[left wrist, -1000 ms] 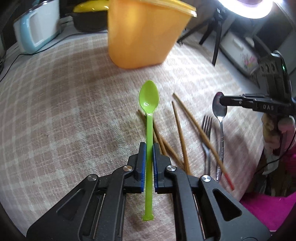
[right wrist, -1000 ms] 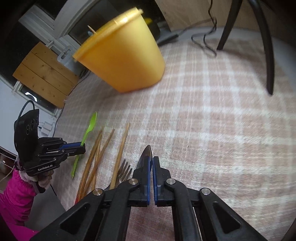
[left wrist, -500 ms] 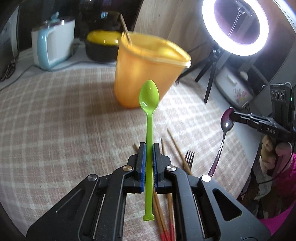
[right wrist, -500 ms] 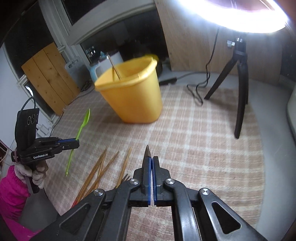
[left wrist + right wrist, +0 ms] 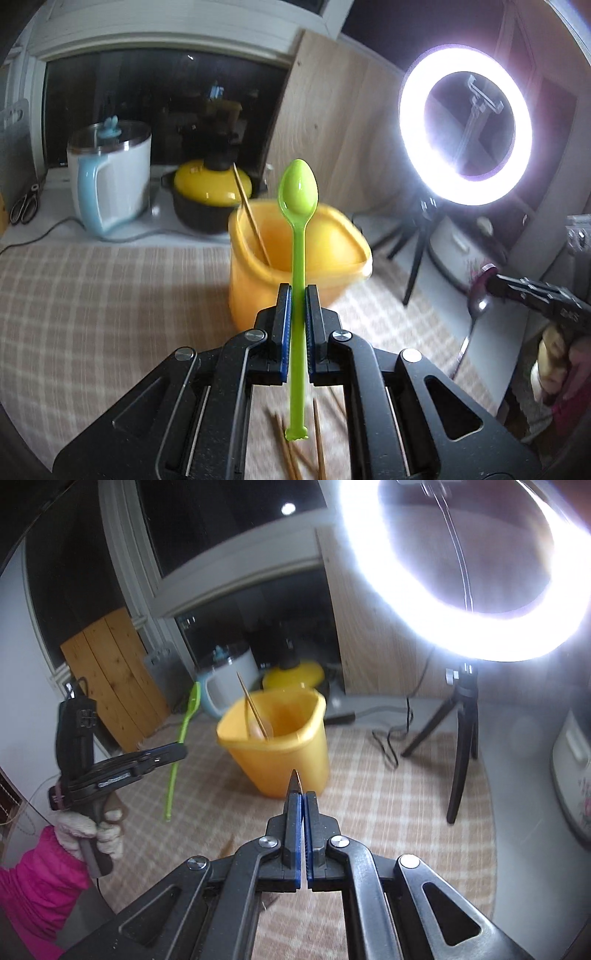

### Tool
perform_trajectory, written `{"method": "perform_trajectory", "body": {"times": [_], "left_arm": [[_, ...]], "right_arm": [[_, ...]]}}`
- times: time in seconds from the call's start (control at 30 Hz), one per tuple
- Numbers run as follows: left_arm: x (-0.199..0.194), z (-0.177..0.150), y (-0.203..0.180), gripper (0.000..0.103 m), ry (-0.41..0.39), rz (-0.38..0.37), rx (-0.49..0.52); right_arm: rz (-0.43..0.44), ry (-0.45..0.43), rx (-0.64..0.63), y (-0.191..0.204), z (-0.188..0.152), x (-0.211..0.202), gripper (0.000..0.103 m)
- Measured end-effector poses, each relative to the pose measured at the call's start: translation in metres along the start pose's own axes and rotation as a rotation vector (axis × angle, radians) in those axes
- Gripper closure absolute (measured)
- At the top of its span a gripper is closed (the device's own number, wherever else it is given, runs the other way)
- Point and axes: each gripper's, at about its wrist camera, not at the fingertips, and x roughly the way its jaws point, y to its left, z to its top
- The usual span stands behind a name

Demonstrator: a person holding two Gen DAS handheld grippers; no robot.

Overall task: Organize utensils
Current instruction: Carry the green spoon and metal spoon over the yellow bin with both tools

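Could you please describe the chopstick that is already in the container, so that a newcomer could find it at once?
Find the yellow bucket on the checked tablecloth. A single wooden chopstick leans inside it, its tip above the rim. The other chopsticks lie flat on the cloth.

A lit ring light stands on a black tripod at the far right of the checked tablecloth, and a black cable trails from it across the cloth. Behind the cloth, on a pale ledge, a white kettle with a blue handle sits left of a black pot with a yellow lid. Scissors lie at the ledge's left end. A light wood panel rises behind the pot. A white floral appliance stands at the right edge.
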Motion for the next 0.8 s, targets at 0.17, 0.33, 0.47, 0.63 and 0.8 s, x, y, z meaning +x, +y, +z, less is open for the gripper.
{"method": "perform_trajectory", "body": {"times": [0.17, 0.33, 0.47, 0.63, 0.8], "left_arm": [[0.015, 0.031, 0.003, 0.099, -0.064, 0.004, -0.019], [0.03, 0.057, 0.004, 0.099, -0.105, 0.005, -0.011], [0.042, 0.072, 0.006, 0.099, -0.131, 0.003, -0.013], [0.056, 0.08, 0.006, 0.099, -0.15, 0.024, -0.003], [0.069, 0.075, 0.006, 0.099, -0.157, 0.034, 0.022]], "right_arm": [[-0.008, -0.061, -0.028, 0.011, 0.026, -0.005, 0.103], [-0.017, -0.11, -0.052, 0.018, 0.05, -0.007, 0.103], [-0.035, -0.149, -0.063, 0.022, 0.071, -0.005, 0.103], [-0.05, -0.182, -0.062, 0.023, 0.089, 0.001, 0.103], [-0.074, -0.201, -0.06, 0.025, 0.107, 0.014, 0.103]]}}
